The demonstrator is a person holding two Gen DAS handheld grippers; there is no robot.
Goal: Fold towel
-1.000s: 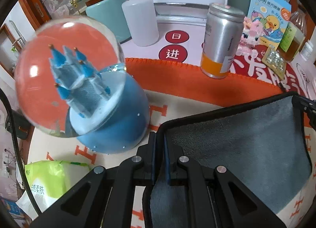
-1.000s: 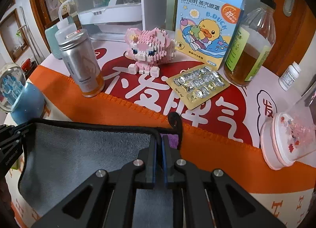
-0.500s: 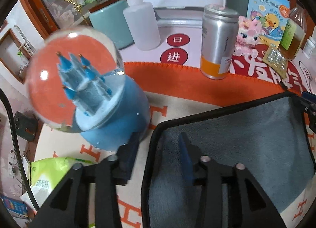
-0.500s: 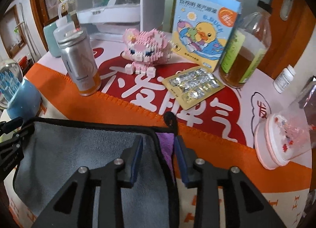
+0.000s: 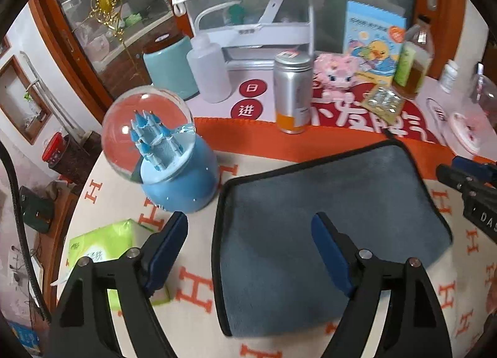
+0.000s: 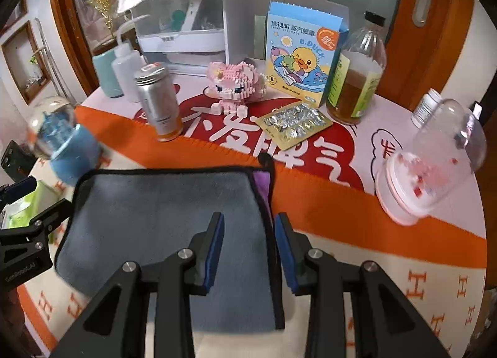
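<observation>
Grey towel (image 5: pixel 329 202) lies folded flat on the surface (image 5: pixel 198 320), black-edged, purple layer showing at its far right corner. Left gripper (image 5: pixel 248 237): fingers (image 5: pixel 169 241) spread wide, straddling the towel's left edge, holding nothing. Right gripper (image 6: pixel 248 233): fingers (image 6: pixel 214 246) moderately apart, empty, astride the right edge.

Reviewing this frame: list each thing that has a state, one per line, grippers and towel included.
left gripper: open, empty, above the towel's left edge.
right gripper: open, empty, over the towel's right edge.
towel: folded, lying flat, free of both grippers.
silver can: upright, lid on.
amber bottle: upright, capped, partly full.
blue snow globe: upright.
pink dome globe: looks tilted.
blister pack: lying flat.
duck box: standing upright.
</observation>
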